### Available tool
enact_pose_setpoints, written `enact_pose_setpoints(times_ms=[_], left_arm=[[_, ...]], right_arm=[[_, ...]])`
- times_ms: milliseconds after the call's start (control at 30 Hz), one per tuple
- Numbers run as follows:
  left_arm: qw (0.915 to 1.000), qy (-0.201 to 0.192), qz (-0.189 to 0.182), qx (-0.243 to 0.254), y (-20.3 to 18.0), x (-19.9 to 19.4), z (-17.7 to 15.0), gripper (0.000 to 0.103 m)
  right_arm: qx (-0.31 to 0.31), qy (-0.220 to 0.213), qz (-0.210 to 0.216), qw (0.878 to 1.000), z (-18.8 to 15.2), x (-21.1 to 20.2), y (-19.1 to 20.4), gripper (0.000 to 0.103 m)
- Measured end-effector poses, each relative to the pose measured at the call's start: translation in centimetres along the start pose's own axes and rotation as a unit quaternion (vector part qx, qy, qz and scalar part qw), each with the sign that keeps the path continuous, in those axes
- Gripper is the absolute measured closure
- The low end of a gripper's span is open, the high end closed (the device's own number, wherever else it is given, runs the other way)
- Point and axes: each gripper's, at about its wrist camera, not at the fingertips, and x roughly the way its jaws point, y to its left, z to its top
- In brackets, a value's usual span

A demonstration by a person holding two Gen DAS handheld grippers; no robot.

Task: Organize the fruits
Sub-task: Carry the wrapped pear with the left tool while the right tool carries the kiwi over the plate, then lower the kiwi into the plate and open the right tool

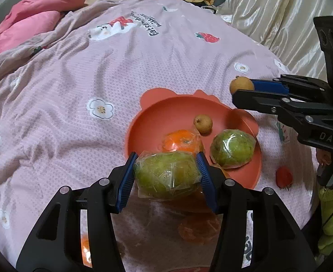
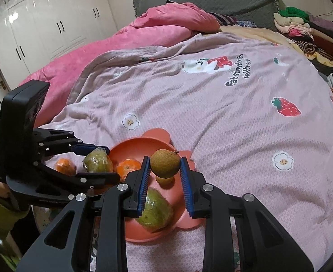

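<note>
My left gripper (image 1: 166, 172) is shut on a plastic-wrapped green fruit (image 1: 166, 176) and holds it just above the near rim of the coral plate (image 1: 148, 117). On the plate lie a wrapped orange (image 1: 181, 141), a small brown fruit (image 1: 203, 123) and a second wrapped green fruit (image 1: 233, 148). My right gripper (image 2: 164, 170) is shut on a small brown round fruit (image 2: 165, 163), held above the plate (image 2: 130, 146). In the right wrist view the left gripper (image 2: 102, 161) shows with its green fruit (image 2: 97, 161).
A small red fruit (image 1: 284, 177) lies on the pink blanket right of the plate. Another orange (image 2: 64, 165) lies left of the plate. Folded clothes (image 2: 307, 34) are stacked at the bed's far side. White wardrobes (image 2: 41, 22) stand behind.
</note>
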Motion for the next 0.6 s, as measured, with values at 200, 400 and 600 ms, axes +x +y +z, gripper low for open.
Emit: enact_pose_setpoints(times_ms=[200,400,600], left_arm=[[1.0,-0.002,-0.001,0.0,-0.2,0.2,-0.1,0.059],[1.0,-0.001,-0.001,-0.001,-0.2,0.3,-0.1,0.059],[1.0,-0.001,-0.001,-0.001,-0.2,0.2,-0.1,0.059]], right_arm=[[-0.001,0.008,-0.008,1.0,-0.3,0.6,-0.3,0.078],[-0.002,0.018,-0.012,1.0,-0.5,1.1,-0.5,0.078],[-0.008,0.029,-0.01,1.0,-0.7,1.5,-0.4,0.078]])
